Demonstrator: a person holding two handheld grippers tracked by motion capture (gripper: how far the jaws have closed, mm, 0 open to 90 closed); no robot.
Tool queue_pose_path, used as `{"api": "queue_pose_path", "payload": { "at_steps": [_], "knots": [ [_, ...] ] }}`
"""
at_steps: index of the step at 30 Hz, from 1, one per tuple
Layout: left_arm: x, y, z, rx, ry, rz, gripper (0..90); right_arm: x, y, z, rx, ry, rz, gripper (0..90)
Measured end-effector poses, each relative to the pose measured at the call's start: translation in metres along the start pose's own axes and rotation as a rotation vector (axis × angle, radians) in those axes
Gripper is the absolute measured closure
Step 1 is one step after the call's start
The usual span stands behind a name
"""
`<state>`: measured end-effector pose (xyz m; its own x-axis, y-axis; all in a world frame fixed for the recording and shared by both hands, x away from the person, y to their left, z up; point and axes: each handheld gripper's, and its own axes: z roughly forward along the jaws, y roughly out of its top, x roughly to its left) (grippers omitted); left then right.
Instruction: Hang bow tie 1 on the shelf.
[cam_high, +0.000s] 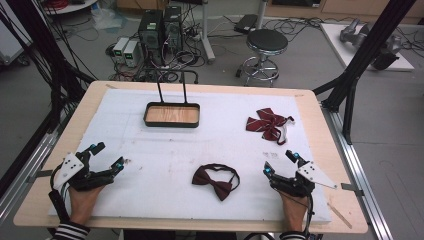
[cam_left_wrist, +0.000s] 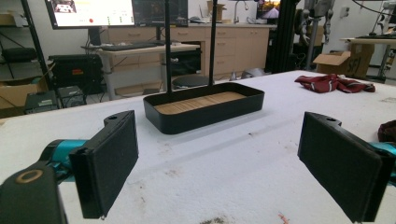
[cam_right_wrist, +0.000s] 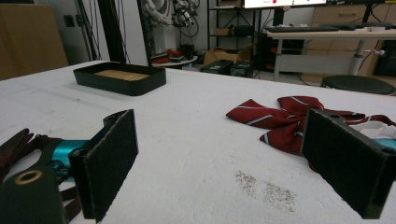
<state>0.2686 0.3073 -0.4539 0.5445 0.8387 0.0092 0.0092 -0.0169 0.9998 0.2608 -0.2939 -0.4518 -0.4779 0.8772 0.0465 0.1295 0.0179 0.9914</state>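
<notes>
Dark bow tie (cam_high: 216, 181) laid flat near table's front edge, between both grippers — touched by neither. Striped bow tie (cam_high: 268, 123) seen farther back, right. Black tray (cam_high: 172, 114) set far, centre. Left gripper (cam_high: 102, 157) spread wide, empty. Right gripper (cam_high: 280, 162) spread wide, empty.

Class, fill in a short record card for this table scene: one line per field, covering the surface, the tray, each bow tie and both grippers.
Surface: white mat on a wooden table
Tray: black tray with wooden floor and tall wire handle, at the far middle, nothing in it
Plain bow tie: dark red bow tie, near middle, between the grippers
Striped bow tie: red striped bow tie, far right
Left gripper: left gripper, jaws open, holding nothing
Right gripper: right gripper, jaws open, holding nothing
</notes>
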Motion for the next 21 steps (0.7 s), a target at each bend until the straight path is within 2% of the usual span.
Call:
{"api": "queue_pose_path", "payload": {
  "at_steps": [11, 18, 21],
  "knots": [
    [0.0001, 0.0000, 0.0002, -0.003, -0.003, -0.005, 12.7, -0.0007, -0.0001, -0.0003, -0.003, -0.005, 0.016, 10.3],
    [0.0003, 0.0000, -0.0001, -0.002, -0.004, -0.003, 12.6, -0.0002, 0.0000, 0.0003, 0.000, -0.008, -0.002, 10.3],
    [0.0000, 0.0000, -0.0001, -0.004, -0.004, -0.001, 12.6, 0.0001, 0.0002, 0.0006, 0.008, -0.008, 0.006, 10.3]
  ]
}}
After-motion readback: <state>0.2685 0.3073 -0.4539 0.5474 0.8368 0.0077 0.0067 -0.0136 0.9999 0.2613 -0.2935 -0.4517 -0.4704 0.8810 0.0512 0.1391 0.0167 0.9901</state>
